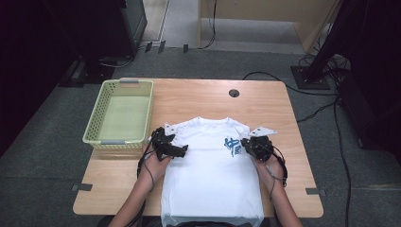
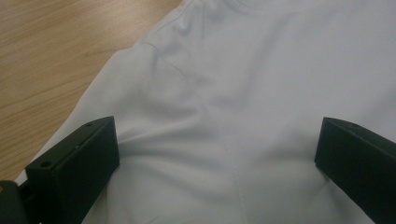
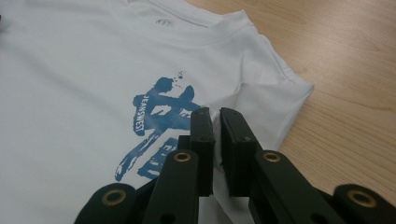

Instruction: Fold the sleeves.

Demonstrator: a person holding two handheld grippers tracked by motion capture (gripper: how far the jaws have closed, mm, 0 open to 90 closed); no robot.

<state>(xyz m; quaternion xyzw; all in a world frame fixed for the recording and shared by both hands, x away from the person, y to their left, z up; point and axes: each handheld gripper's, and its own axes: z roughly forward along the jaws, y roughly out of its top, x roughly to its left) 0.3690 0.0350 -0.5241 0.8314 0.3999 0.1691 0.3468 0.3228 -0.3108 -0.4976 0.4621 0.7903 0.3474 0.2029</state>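
A white short-sleeved cotton T-shirt (image 1: 213,175) is lying flat, front side up, on the light wooden table (image 1: 198,97), with a blue brush-stroke print (image 1: 232,146) sitting on the chest toward the person's right. In the right gripper view the print (image 3: 156,123) is showing small lettering along one stroke, and the ribbed collar is running across the top of the cloth. The fabric is looking smooth over the body, with soft creases gathering near the left sleeve seam in the left gripper view.

The shirt's long axis is running from the person toward the far edge of the table: the collar is pointing away from the person, and the hem is hanging over the near table edge. It is occupying the middle of the table, just beside a pale green perforated plastic basket (image 1: 105,109) standing at the far left.

The left gripper (image 1: 171,150) is resting at the shirt's left shoulder area, its jaws standing wide apart over the white cloth (image 2: 224,116) without pinching it. The right gripper (image 1: 247,144) is sitting at the right sleeve, beside the print; its jaws are nearly together, nipping a thin fold of white fabric between the pads (image 3: 202,135).
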